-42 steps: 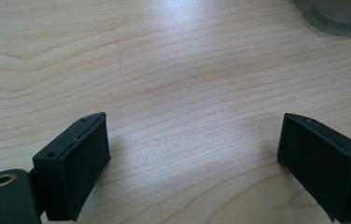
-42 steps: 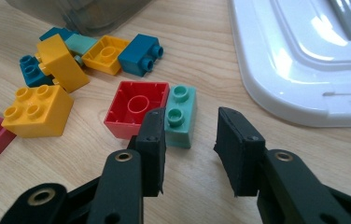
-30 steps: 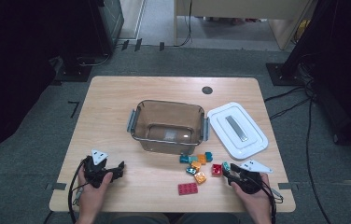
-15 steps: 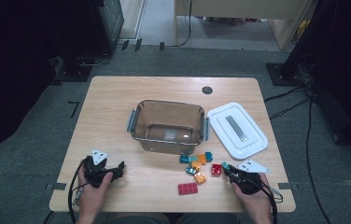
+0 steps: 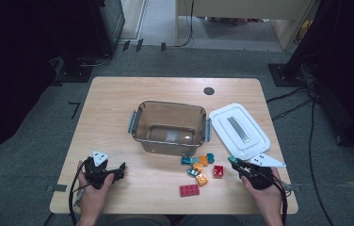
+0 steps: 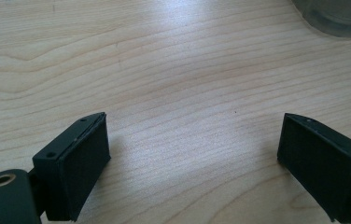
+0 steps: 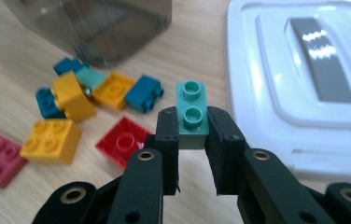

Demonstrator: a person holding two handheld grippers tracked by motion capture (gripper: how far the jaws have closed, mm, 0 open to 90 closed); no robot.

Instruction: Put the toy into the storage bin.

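My right gripper [image 7: 192, 135] is shut on a small green two-stud brick [image 7: 192, 114], held just above the table beside the white lid [image 7: 304, 70]. In the high view that right gripper [image 5: 234, 161] sits at the table's front right. Loose bricks lie to its left: a red square brick [image 5: 218, 171], orange bricks [image 5: 201, 179], teal and blue ones [image 5: 186, 160] and a flat dark-red plate [image 5: 189, 189]. The clear brown bin [image 5: 169, 127] stands mid-table. My left gripper [image 6: 192, 154] is open over bare wood at the front left [image 5: 118, 168].
The white lid [image 5: 239, 131] lies flat right of the bin, close to my right gripper. A round dark hole [image 5: 208, 91] is set in the tabletop behind the bin. A bin corner [image 6: 337, 18] shows at the left gripper view's top right.
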